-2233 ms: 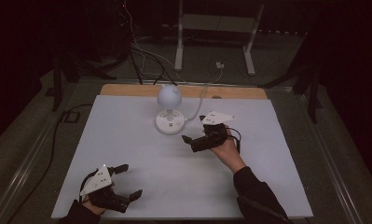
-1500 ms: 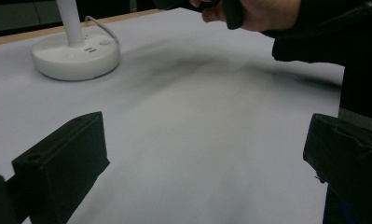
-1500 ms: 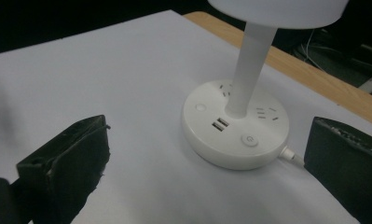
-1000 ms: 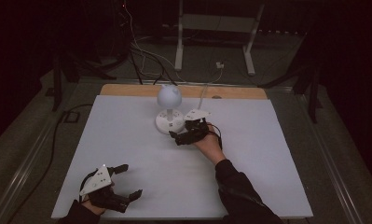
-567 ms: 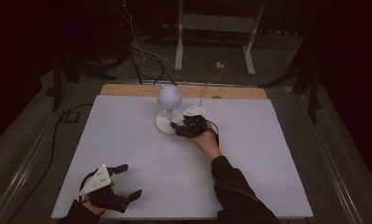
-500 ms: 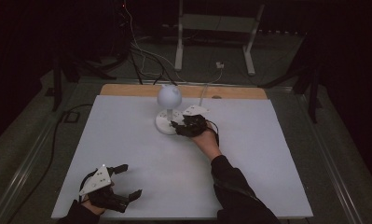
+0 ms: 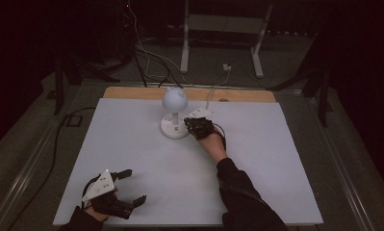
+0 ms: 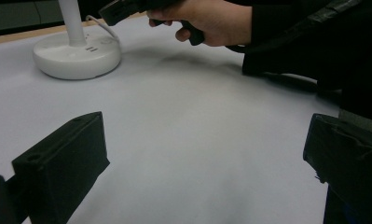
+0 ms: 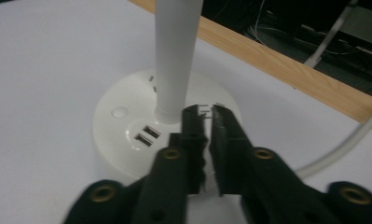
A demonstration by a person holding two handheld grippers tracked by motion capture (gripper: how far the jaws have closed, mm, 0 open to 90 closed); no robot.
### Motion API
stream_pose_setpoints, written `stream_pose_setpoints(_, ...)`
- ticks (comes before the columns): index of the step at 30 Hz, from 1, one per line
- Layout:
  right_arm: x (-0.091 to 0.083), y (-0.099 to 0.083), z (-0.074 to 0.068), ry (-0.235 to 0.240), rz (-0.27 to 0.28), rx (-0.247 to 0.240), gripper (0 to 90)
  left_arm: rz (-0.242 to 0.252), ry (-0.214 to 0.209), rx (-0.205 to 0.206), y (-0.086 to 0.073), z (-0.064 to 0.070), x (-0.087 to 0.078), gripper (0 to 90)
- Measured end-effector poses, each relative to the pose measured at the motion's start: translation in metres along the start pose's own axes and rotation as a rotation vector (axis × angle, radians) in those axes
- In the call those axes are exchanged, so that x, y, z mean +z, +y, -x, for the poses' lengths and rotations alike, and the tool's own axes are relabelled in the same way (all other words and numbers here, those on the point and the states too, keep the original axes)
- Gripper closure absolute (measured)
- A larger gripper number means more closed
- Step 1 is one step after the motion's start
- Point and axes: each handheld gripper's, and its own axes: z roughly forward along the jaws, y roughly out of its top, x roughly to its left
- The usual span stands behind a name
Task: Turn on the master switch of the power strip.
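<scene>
A white desk lamp (image 7: 174,129) with a round base and globe head stands at the back middle of the white table. My right gripper (image 7: 188,124) is at the base's right side, held by a hand. In the right gripper view its jaws are shut with nothing between them, and my right gripper (image 9: 210,112) has its tips over the lamp base (image 9: 123,126), just right of the stem (image 9: 174,56), near two USB ports (image 9: 146,134) and a round button (image 9: 120,112). My left gripper (image 7: 135,186) rests open at the front left; the left gripper view has the lamp base (image 8: 76,53) far off.
A wooden strip (image 7: 189,93) runs along the table's back edge. The lamp's white cable (image 9: 342,149) trails off to the back right. The person's right forearm in a dark sleeve (image 7: 237,187) lies across the table's middle. Cables and metal stand legs (image 7: 185,43) are on the floor beyond.
The right gripper has moved left across the table, from beside the lamp to right up against its base. The left gripper has stayed in place, open.
</scene>
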Motion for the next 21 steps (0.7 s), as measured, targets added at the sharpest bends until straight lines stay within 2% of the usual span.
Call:
stream_pose_setpoints(8,0.008,-0.004,0.001,0.025,-0.024,0.007,90.0,-0.002,-0.002,-0.004,0.0,0.0,0.0,0.2)
stream_pose_setpoints(16,0.016,-0.009,-0.001,0.019,-0.045,-0.028,90.0,0.0,-0.001,-0.009,-0.001,-0.001,0.0,0.2)
stream_pose_setpoints(21,0.017,-0.009,-0.002,0.018,-0.044,-0.035,90.0,-0.002,0.0,-0.011,-0.001,-0.001,0.0,0.2)
